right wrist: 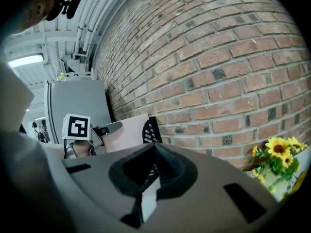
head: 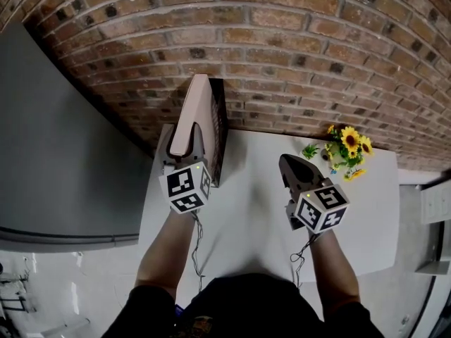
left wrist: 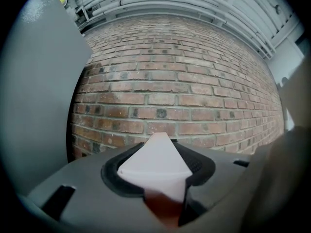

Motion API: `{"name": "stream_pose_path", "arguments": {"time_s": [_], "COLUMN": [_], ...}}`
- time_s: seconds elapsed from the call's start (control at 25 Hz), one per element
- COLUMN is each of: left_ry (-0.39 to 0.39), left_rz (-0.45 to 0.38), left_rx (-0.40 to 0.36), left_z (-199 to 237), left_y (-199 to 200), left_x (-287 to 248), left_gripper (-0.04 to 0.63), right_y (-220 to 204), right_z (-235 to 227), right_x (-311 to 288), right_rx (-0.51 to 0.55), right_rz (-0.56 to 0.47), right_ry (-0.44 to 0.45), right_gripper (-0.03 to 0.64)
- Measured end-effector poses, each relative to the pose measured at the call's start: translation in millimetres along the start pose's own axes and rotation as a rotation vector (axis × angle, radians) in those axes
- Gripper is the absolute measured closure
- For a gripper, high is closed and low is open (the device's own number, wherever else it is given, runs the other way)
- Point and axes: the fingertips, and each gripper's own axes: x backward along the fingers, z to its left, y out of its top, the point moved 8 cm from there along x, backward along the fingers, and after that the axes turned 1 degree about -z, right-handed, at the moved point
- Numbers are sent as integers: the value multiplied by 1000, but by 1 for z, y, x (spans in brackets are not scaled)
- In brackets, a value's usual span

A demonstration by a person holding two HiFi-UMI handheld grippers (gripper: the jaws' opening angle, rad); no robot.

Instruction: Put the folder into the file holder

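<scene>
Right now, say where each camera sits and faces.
Head view: on the person's head, steeply down at white table; forearms, left gripper, right gripper show.
Left gripper view: on that gripper, facing the brick wall; jaws clamp the pink folder.
Right gripper view: on that gripper, facing the wall; jaws shut, empty.
Shared: head and right gripper views show file holder, sunflowers.

The right claw (right wrist: 154, 147) has its jaws pressed together, empty. Beyond, the left claw (right wrist: 108, 128) grips a pink folder (right wrist: 127, 134) beside the black file holder (right wrist: 151, 128). Sunflowers (right wrist: 278, 150) stand far right.
</scene>
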Motion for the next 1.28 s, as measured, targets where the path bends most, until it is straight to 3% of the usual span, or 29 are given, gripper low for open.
{"name": "stream_pose_path", "arguments": {"time_s": [0.76,1.28], "left_ry": [-15,43], "left_rz": [-30,-104], "left_rx": [-72,-98], "left_z": [-3,-28], "left_y": [-2,34], "left_x": [14,89], "left_gripper": [389,383], "right_y": [7,18], "right_z": [6,14], "right_x": [2,28], "right_rx": [31,69], "right_rz": [-24,-48], "right_ry": [38,135], "right_gripper": [614,614]}}
